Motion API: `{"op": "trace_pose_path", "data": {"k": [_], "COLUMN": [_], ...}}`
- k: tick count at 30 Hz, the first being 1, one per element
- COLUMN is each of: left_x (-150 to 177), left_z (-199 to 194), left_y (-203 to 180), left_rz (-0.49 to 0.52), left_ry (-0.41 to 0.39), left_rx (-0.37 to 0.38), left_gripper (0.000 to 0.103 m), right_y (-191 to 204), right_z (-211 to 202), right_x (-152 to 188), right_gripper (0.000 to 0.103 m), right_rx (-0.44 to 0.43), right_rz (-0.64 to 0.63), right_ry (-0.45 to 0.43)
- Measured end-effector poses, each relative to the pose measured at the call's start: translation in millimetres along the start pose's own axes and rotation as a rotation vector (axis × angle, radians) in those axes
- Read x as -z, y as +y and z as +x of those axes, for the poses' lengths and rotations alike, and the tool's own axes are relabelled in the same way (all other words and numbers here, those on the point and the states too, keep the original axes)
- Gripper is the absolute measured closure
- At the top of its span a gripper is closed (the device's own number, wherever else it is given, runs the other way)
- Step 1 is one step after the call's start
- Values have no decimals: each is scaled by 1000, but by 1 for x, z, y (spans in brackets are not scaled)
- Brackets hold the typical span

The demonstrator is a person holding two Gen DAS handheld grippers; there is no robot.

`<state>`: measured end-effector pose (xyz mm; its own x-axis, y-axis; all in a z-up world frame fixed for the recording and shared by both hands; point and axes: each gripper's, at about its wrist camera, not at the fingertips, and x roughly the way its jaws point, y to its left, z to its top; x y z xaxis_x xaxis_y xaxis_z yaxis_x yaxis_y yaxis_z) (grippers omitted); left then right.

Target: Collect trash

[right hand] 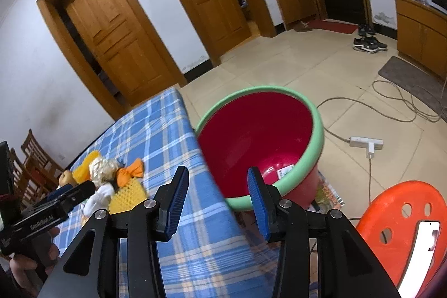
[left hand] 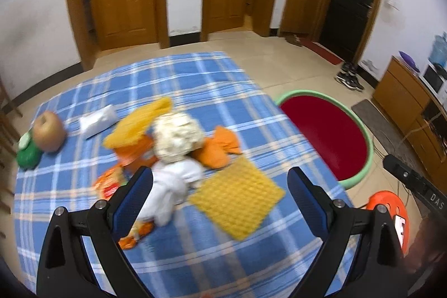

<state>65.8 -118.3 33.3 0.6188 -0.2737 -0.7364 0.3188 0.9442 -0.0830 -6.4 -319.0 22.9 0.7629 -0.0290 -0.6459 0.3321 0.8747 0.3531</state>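
A pile of trash lies on the blue plaid table: crumpled cream paper, a white wad, orange wrappers, yellow mesh pads and snack packets. My left gripper is open just above the table, its left finger beside the white wad, touching nothing. A red basin with a green rim stands on the floor by the table's right edge. My right gripper is open and empty above the table edge, in front of the basin. The pile also shows in the right wrist view.
An apple, a green object and a white packet lie at the table's left. An orange stool holding a phone stands to the right. A power strip and cables lie on the floor. Wooden chairs stand left.
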Motion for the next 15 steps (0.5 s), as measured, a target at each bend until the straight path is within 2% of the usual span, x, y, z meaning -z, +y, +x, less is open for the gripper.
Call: {"op": "trace_pose_path", "data": {"k": [15], "left_x": [27], "left_z": [5], "left_y": [79], "left_rz": [-141], "left_ry": [41], "left_rx": [-153], "left_gripper": [7], "right_y": [31], "right_z": [18], "right_x": [12], "right_gripper": [56], "right_rx": [-26], "right_rz": [-62], "right_ry": [65]}}
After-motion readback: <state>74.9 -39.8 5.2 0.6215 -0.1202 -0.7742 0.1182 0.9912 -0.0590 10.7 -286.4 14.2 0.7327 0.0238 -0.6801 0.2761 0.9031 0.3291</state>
